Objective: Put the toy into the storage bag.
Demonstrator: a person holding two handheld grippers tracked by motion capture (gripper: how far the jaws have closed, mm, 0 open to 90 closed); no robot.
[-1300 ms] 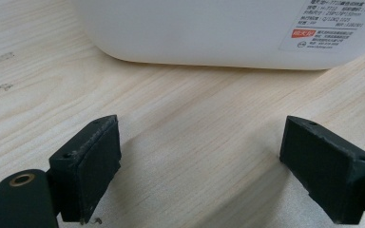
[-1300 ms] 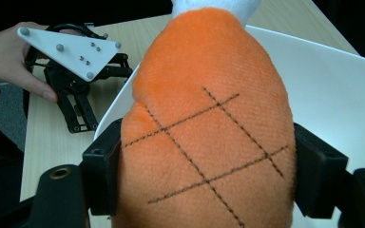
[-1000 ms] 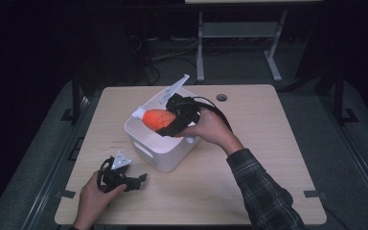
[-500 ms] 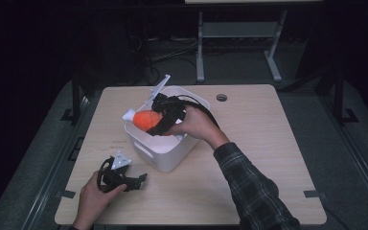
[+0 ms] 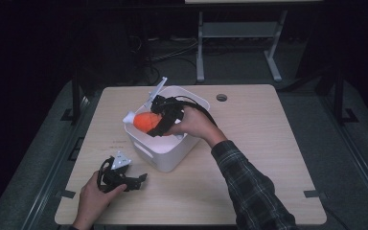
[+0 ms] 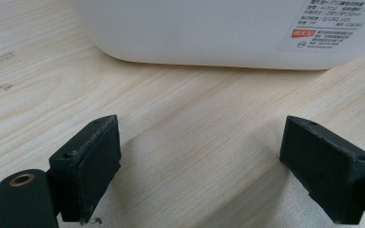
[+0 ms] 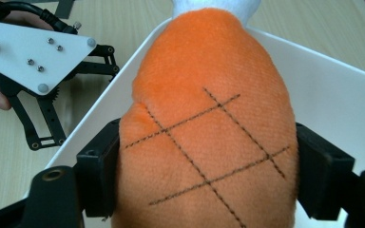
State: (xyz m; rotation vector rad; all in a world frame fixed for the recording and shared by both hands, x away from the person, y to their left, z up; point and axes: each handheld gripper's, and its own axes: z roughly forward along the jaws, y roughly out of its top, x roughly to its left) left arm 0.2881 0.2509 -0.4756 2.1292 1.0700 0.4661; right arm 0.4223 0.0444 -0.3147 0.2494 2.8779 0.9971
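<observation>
An orange plush toy point(image 5: 146, 122) with stitched cross lines and a white tip hangs over the left rim of a white plastic bin point(image 5: 172, 160). My right gripper point(image 5: 155, 123) is shut on it. In the right gripper view both pads point(image 7: 100, 171) press into the sides of the plush point(image 7: 204, 95), which is partly inside the bin point(image 7: 328, 90). My left gripper point(image 5: 139, 183) lies on the table in front of the bin's left corner, held by a hand, open. In the left gripper view its jaws point(image 6: 199, 161) stand wide apart over bare wood, facing the bin wall point(image 6: 195, 28).
The light wooden table point(image 5: 268, 158) has a cable hole point(image 5: 221, 97) at the back. The right forearm in a plaid sleeve point(image 5: 249, 187) crosses the middle. A metal stand point(image 5: 235, 43) is on the dark floor behind the table. The bin wall carries a label point(image 6: 330, 23).
The right hand has carried the plush toy leftward and slightly down, toward the bin's left rim. The left gripper has stayed where it was.
</observation>
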